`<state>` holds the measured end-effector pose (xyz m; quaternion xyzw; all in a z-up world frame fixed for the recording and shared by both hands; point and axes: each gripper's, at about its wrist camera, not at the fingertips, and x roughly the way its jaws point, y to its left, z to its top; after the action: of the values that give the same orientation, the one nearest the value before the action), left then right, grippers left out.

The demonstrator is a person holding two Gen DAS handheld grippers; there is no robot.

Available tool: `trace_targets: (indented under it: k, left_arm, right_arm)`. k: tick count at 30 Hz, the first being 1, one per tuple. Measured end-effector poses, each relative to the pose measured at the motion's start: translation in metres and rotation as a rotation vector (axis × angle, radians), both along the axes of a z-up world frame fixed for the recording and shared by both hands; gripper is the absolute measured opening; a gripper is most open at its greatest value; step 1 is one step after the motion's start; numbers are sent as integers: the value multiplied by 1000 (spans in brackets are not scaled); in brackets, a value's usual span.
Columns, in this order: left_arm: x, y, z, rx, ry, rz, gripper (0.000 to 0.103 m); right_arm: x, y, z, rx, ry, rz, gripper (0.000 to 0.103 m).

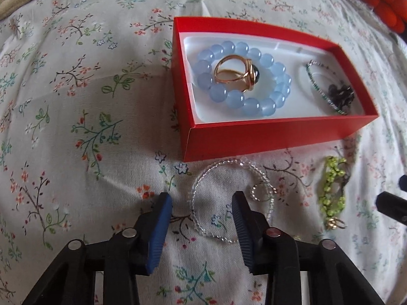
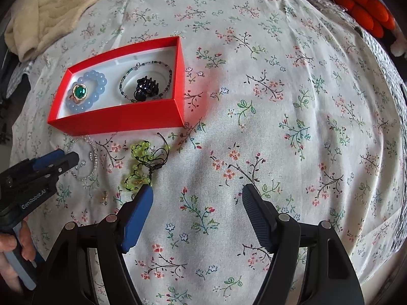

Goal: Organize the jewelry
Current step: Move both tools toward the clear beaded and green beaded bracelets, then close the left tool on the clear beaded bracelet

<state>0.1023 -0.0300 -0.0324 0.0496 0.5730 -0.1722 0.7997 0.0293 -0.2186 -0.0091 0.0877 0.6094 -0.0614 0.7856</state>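
A red box [image 1: 267,137] on the floral bedsheet holds a pale blue bead bracelet [image 1: 218,94], a gold ring [image 1: 236,73], a thin green-and-silver bracelet [image 1: 320,94] and a dark cluster piece [image 1: 342,95]. In front of the box lie a clear bead bracelet [image 1: 201,178], a small silver ring [image 1: 259,190] and a lime-green bead bracelet [image 1: 330,190]. My left gripper [image 1: 202,199] hangs low over the clear bracelet. A strand runs between its blue pads without touching them. My right gripper [image 2: 198,190] is open over bare sheet, just right of the green bracelet [image 2: 138,157].
A small gold piece [image 1: 335,223] lies near the green bracelet's lower end. A beige blanket [image 2: 51,7] is bunched at the far left, and orange cushions [image 2: 361,7] at the far right. A hand [image 2: 15,249] holds the left gripper's handle.
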Motion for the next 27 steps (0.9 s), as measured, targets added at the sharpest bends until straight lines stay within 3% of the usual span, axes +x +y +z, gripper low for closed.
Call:
trace_targets:
  k: [4, 6, 7, 8, 24, 27]
  left_arm:
    - [3, -9, -6, 59, -30, -16, 33]
    - [2, -12, -5, 77, -47, -25, 20]
    - [3, -13, -4, 84, -53, -27, 5]
    - [3, -14, -3, 87, -56, -25, 3]
    - [-19, 16, 34, -38, -103, -34, 0]
    - [-17, 19, 28, -31, -95, -44, 10]
  right_arm:
    - [-1, -4, -3, 0, 9, -11, 75]
    - [0, -6, -4, -4, 14, -16, 75]
    - [0, -7, -5, -5, 17, -18, 75]
    - [0, -8, -6, -4, 19, -20, 75]
    - [18, 13, -12, 44, 24, 24, 75]
    - [23, 20, -13, 65, 18, 31, 75]
